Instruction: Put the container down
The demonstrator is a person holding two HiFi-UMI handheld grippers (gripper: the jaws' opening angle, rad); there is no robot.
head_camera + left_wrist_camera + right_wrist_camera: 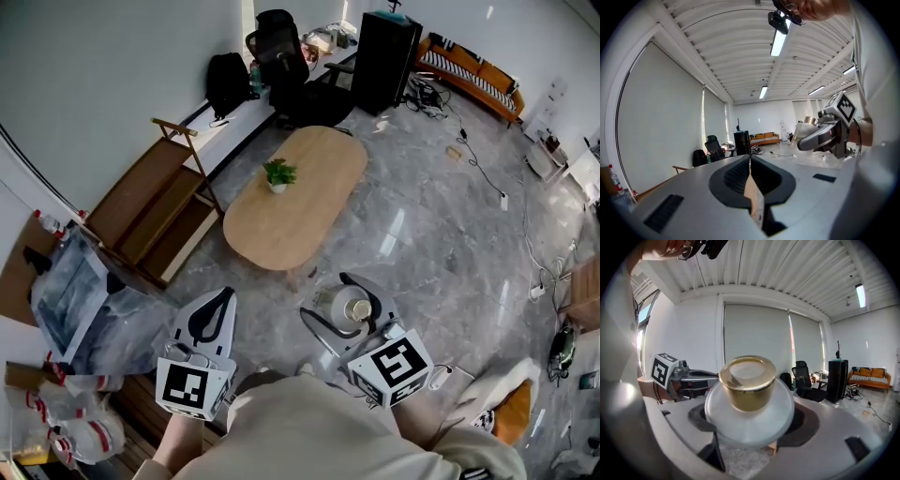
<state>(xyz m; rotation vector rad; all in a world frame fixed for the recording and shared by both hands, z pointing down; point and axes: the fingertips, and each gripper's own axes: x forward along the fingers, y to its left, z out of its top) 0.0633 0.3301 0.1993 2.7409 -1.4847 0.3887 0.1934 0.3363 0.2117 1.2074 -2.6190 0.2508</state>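
My right gripper [349,314] is shut on the container [354,307], a clear round jar with a gold lid, held up in the air above the marble floor. In the right gripper view the container [749,401] fills the space between the jaws, and its gold lid [747,380] faces the camera. My left gripper [210,319] hangs beside it to the left, shut with nothing in it. In the left gripper view the jaws of the left gripper [750,161] meet in a thin line, and the right gripper [824,135] with the container [806,127] shows at the right.
An oval wooden table [309,211] with a small potted plant [278,174] stands ahead on the floor. A wooden rack [150,211] and plastic bags [80,300] lie to the left. An office chair [281,56], a black cabinet [384,56] and an orange sofa [473,70] stand at the back.
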